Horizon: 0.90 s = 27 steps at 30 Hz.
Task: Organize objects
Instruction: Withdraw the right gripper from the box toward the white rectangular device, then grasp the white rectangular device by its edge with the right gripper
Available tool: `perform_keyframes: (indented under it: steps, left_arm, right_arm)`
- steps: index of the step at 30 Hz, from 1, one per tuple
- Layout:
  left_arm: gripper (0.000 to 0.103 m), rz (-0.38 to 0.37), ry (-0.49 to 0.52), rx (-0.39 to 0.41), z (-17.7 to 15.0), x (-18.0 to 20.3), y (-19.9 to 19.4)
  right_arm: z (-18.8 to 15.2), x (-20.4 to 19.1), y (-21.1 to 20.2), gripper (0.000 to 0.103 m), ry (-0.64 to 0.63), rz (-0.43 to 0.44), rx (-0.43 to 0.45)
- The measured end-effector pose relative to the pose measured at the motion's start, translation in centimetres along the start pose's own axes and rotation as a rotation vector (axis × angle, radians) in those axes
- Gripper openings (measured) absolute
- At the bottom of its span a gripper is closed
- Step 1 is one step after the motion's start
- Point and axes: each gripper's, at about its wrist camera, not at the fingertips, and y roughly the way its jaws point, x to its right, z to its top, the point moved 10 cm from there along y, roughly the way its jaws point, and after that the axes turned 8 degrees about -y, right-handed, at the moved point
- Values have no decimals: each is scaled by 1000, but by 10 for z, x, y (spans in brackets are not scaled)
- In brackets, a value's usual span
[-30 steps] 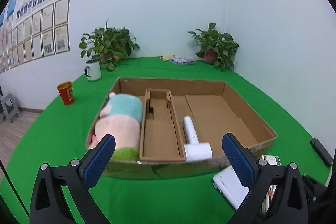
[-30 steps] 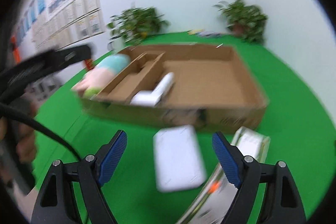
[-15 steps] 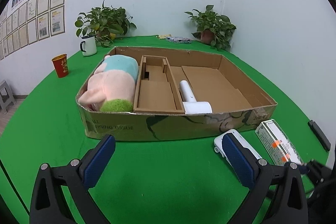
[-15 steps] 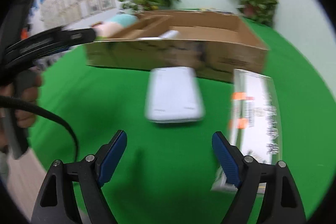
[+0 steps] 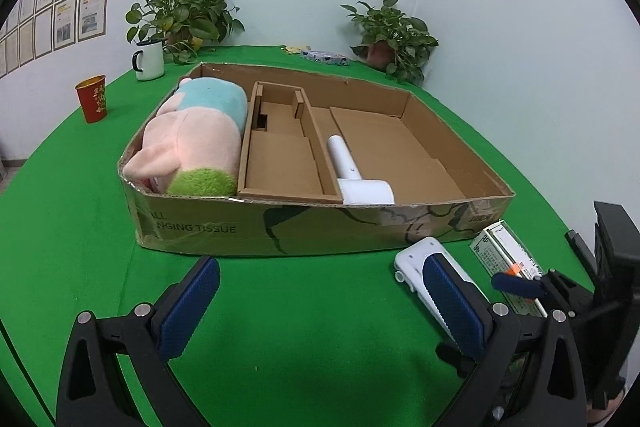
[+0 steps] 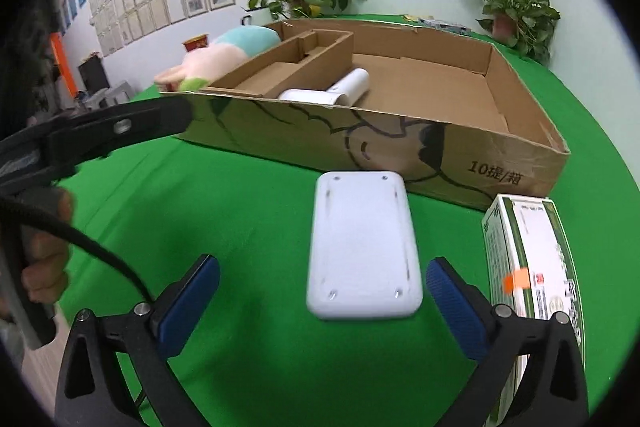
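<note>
A shallow cardboard box (image 5: 240, 223) (image 6: 480, 163) holds a pink and teal plush toy (image 5: 200, 143) (image 6: 232, 55) at its left end and a white hair dryer (image 5: 356, 179) (image 6: 332, 91) beside a cardboard insert. On the green cloth in front of the box lie a flat white device (image 6: 364, 247) (image 5: 412, 259) and a green and white carton (image 6: 532, 259) (image 5: 504, 247). My right gripper (image 6: 323, 265) is low over the cloth. Its jaws are opening, and the near end of the white device lies between the fingers, untouched. My left gripper (image 5: 320, 267) is open over bare cloth before the box.
A red cup (image 5: 92, 99), a white mug (image 5: 149, 59) and two potted plants (image 5: 184, 19) (image 5: 392, 35) stand behind the box. A black object (image 5: 576, 243) lies at the table's right edge. A person's hand (image 6: 44, 267) holds the left gripper's handle.
Both grippers have sunk toward the table in front of the box. The right jaws have spread wider, and the white device now lies closer, between its fingers.
</note>
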Motion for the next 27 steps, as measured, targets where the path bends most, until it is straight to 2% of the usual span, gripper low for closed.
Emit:
perform_keyframes:
  steps: [2,8,10,12,15,18,20,21,23,25,27]
  left_arm:
    - [102,-3,-5,-5,-2,-2,2]
    - [102,5,-17,-27,-10,-6,12]
    - [102,8,-26,-33,-12,-7,15]
    - [102,11,-41,-30,-13,-8,15]
    - [99,-30,-73,-51,-19,-8,13]
    - [99,-84,-91,-99,-31,-4,14]
    - [99,-173,-135,-171,-42,3,17]
    - [99,-257,-188,-237,-50,9,20]
    - [99,-344,-236,-303,-56,17,24]
    - [99,-402,-241,-346,-61,27,27]
    - [97,-435,-231,-369,-63,37,31]
  right_arm:
    - [0,6,7,102,5,-25,-27]
    - [-3,15,21,101,34,-10,-92]
    - [-6,15,24,91,34,-5,-106]
    - [-14,17,29,67,22,-46,-138]
    - [-23,16,21,65,62,-28,-133]
    - [-38,4,3,65,123,12,-132]
    - [-44,-13,-13,68,148,81,-93]
    - [-42,-19,-20,82,146,105,-59]
    - [-38,-26,-35,94,122,96,8]
    - [-37,-30,-40,102,79,75,39]
    - [-39,-32,-36,102,56,59,21]
